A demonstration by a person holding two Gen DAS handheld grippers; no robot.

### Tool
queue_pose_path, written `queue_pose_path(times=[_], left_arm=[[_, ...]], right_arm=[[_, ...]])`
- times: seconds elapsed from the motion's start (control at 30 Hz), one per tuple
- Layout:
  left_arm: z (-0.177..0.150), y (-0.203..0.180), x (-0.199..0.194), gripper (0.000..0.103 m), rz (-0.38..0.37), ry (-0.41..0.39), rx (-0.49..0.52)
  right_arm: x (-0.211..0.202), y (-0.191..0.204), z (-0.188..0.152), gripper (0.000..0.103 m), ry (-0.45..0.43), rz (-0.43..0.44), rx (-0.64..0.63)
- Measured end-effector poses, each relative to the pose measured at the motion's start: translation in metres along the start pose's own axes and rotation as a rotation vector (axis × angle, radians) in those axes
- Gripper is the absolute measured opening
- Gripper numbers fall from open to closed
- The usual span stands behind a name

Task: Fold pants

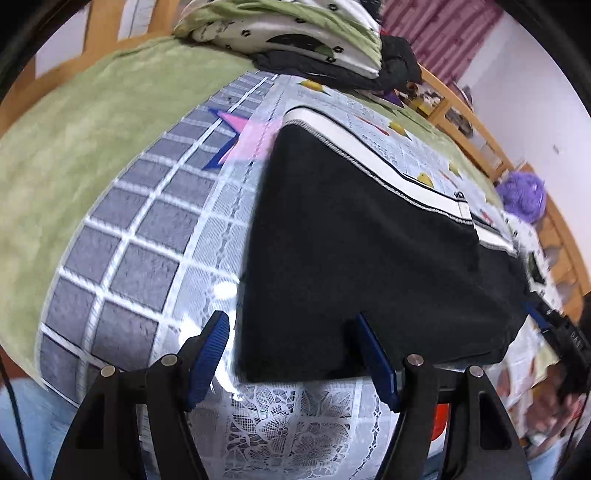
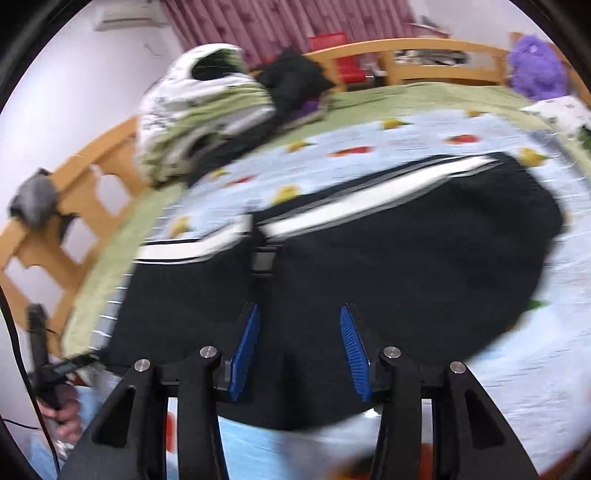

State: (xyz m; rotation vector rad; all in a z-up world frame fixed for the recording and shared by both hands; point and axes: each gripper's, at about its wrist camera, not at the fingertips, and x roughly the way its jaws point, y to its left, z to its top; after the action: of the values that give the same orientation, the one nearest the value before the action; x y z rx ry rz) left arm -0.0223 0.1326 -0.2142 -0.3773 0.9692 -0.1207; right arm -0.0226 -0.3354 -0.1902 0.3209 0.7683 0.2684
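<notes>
Black pants (image 1: 369,258) with a white side stripe (image 1: 369,162) lie flat on the patterned bed cover. My left gripper (image 1: 291,316) is open over their near left corner, with the left finger off the cloth and the right finger above it. In the blurred right wrist view the same pants (image 2: 406,258) spread out under my right gripper (image 2: 300,307). Its blue pads (image 2: 245,350) stand apart with nothing pinched between them. The right gripper (image 1: 565,339) also shows at the pants' far right end. The left gripper (image 2: 40,350) appears at the left edge, held by a hand (image 2: 62,410).
A pile of green and white bedding (image 1: 288,33) and dark clothes (image 1: 399,62) sits at the bed's far end. A purple plush (image 1: 524,195) lies by the wooden rail (image 1: 472,122). A green blanket (image 1: 92,147) and grey checked cloth (image 1: 140,229) lie left of the pants.
</notes>
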Motion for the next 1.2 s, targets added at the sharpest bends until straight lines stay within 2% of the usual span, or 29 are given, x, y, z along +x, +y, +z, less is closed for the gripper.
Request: queue_pose_path(times=[0.07, 0.1, 0.17, 0.2, 0.27, 0.37, 0.47, 0.6, 0.7, 0.8, 0.87, 1.0, 1.1, 1.2], left_arm=[[-0.002, 0.003, 0.001, 0.067, -0.021, -0.030, -0.024], [-0.002, 0.004, 0.002, 0.067, -0.031, -0.044, -0.039], [-0.001, 0.005, 0.005, 0.065, -0.051, -0.059, -0.063], [0.000, 0.005, 0.008, 0.059, -0.052, -0.064, -0.069], [0.004, 0.002, 0.012, 0.050, -0.027, -0.064, -0.071], [0.014, -0.008, 0.006, 0.020, 0.059, -0.084, -0.033], [0.024, -0.032, -0.023, 0.017, 0.097, -0.183, 0.058], [0.038, -0.106, -0.056, 0.016, 0.186, -0.284, 0.293], [0.045, -0.160, -0.069, 0.016, 0.158, -0.328, 0.413], [0.044, -0.217, -0.075, 0.015, 0.092, -0.354, 0.509], [0.038, -0.250, -0.071, 0.015, 0.023, -0.337, 0.546], [0.017, -0.310, -0.038, 0.015, -0.098, -0.248, 0.626], [-0.002, -0.332, -0.003, 0.015, -0.153, -0.162, 0.653], [-0.018, -0.335, 0.033, 0.015, -0.193, -0.043, 0.631]], right_arm=[[0.019, 0.019, -0.011, 0.047, 0.023, 0.085, 0.007], [0.035, 0.026, -0.013, 0.047, 0.053, 0.094, 0.006], [0.065, 0.035, -0.029, 0.048, 0.147, 0.036, -0.004], [0.074, 0.040, -0.038, 0.048, 0.156, 0.007, -0.031], [0.070, 0.050, -0.047, 0.047, 0.101, -0.027, -0.103], [0.070, 0.053, -0.043, 0.046, 0.128, -0.018, -0.104], [0.071, 0.043, -0.037, 0.046, 0.156, -0.001, -0.068], [0.059, 0.046, -0.031, 0.046, 0.155, -0.046, -0.128], [0.037, 0.032, -0.021, 0.047, 0.121, -0.038, -0.125], [0.014, 0.002, -0.006, 0.047, 0.080, -0.073, -0.100], [0.002, -0.022, 0.003, 0.047, 0.067, -0.092, -0.065], [-0.029, -0.075, 0.010, 0.047, 0.037, -0.128, 0.017], [-0.046, -0.103, 0.007, 0.047, 0.022, -0.154, 0.063], [-0.055, -0.126, 0.001, 0.047, 0.033, -0.175, 0.090]])
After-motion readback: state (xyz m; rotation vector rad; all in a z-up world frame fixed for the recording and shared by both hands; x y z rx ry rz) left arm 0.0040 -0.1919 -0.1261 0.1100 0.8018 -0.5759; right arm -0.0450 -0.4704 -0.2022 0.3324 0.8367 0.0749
